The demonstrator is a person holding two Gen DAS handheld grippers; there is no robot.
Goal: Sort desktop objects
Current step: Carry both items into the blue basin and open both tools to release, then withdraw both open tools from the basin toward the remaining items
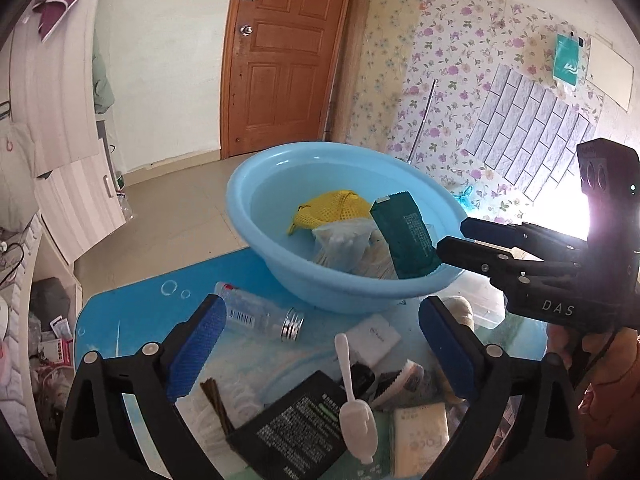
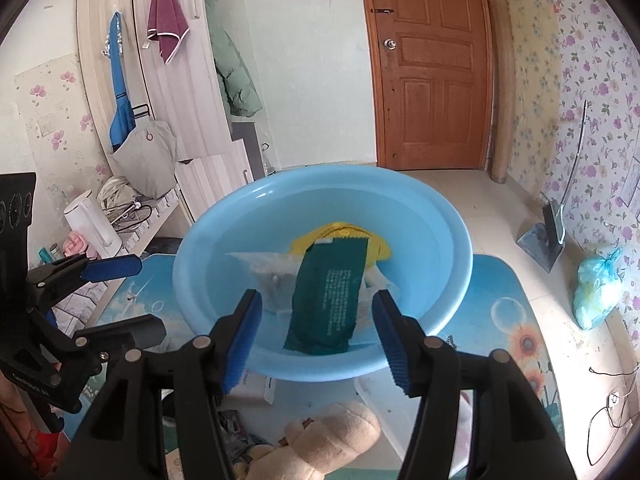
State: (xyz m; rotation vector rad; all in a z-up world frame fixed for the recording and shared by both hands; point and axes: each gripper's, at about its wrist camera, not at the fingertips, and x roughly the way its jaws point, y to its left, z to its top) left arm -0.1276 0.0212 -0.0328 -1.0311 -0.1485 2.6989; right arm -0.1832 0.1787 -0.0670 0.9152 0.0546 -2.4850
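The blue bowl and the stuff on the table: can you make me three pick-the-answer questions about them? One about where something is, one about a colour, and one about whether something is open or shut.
1. Where is the dark green packet?
A. inside the blue bowl
B. on the floor by the door
C. under the plush toy

2. What colour is the mesh cloth in the bowl?
A. red
B. yellow
C. black

3. How do the left gripper's jaws stand?
A. shut on the white scoop
B. shut on the bottle
C. open, holding nothing

Answers:
1. A: the packet leans inside the bowl, in front of the right gripper, whose pads do not touch it.
2. B: the cloth behind the packet is bright yellow.
3. C: the blue pads stand wide apart above the white scoop and black packet, touching neither.
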